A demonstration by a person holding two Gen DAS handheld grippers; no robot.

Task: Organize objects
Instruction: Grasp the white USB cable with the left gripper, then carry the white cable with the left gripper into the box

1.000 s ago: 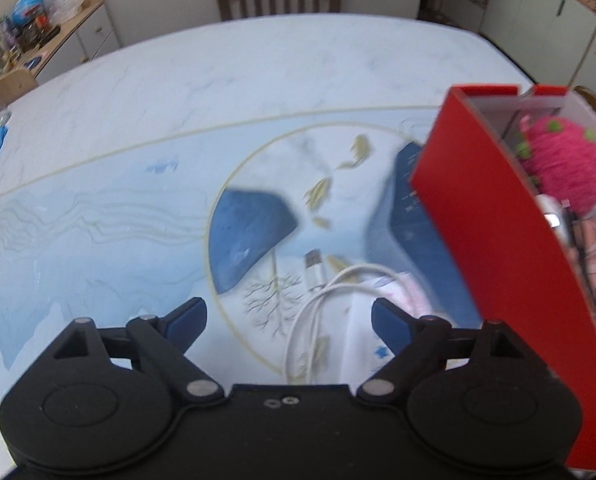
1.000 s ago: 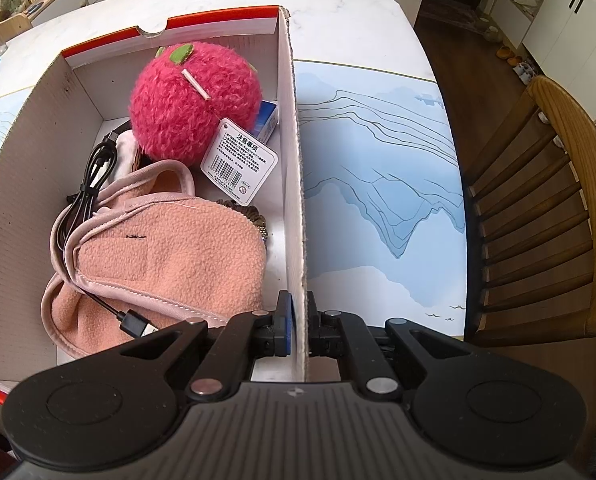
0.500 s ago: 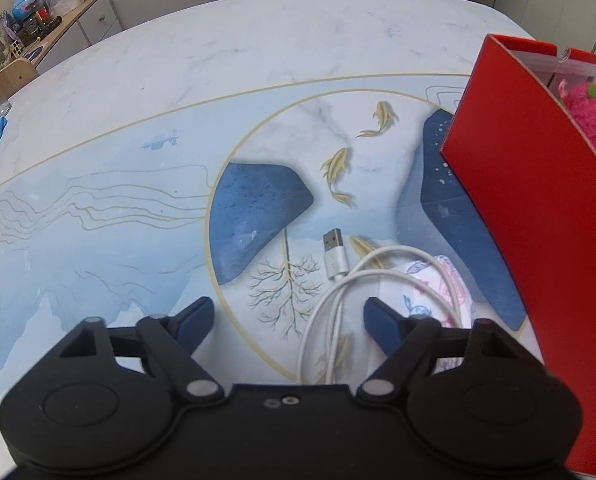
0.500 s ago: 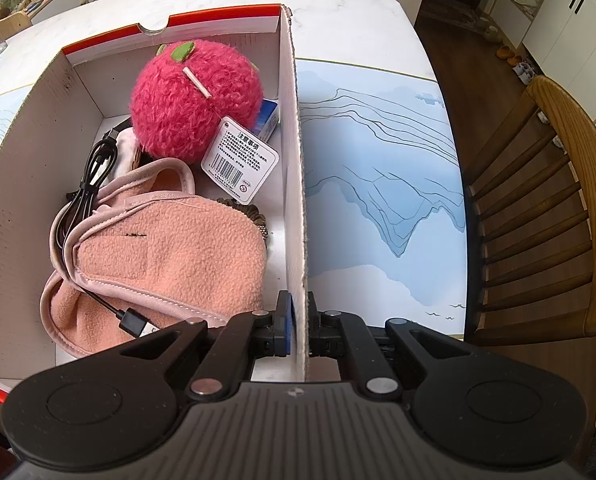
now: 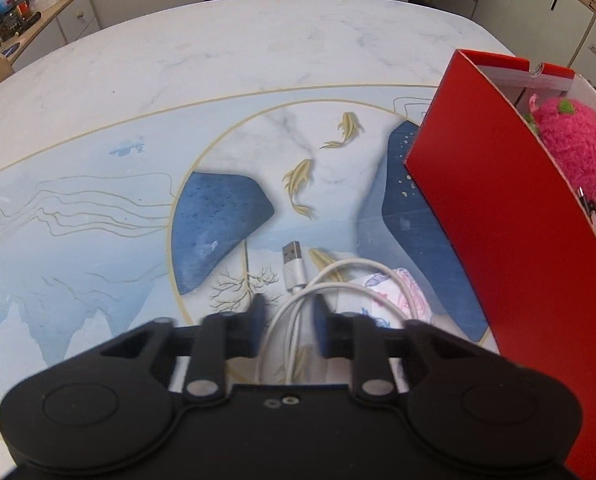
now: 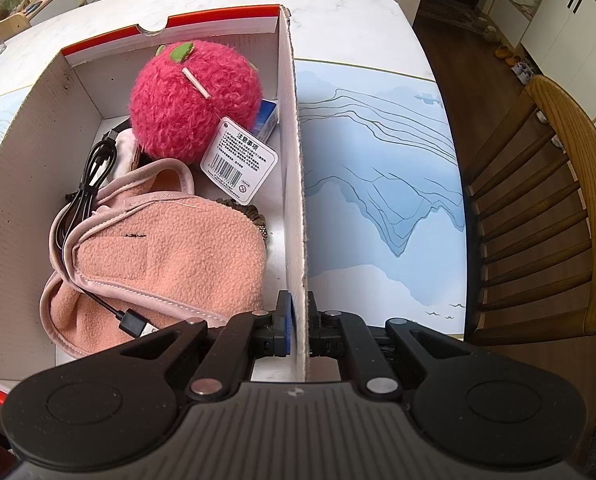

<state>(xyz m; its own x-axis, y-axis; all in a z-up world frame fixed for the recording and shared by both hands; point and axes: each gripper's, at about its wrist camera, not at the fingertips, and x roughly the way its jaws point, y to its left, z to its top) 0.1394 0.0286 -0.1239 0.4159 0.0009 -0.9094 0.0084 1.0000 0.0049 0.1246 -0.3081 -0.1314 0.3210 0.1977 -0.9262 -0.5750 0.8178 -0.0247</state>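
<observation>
Left gripper [image 5: 287,322] fingers just closed around coiled white USB cable [image 5: 298,308], contact unclear. Right gripper [image 6: 300,326] fingers clamped red cardboard box's wall [image 6: 295,200], six o'clock.

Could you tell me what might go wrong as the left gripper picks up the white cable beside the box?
The left gripper has just been closing around only part of the white cable loop, so the USB plug may dangle and snag the red box wall. The patterned packet under the coil could get dragged. The right gripper pinches the box's wall; a tug could tip it.
</observation>
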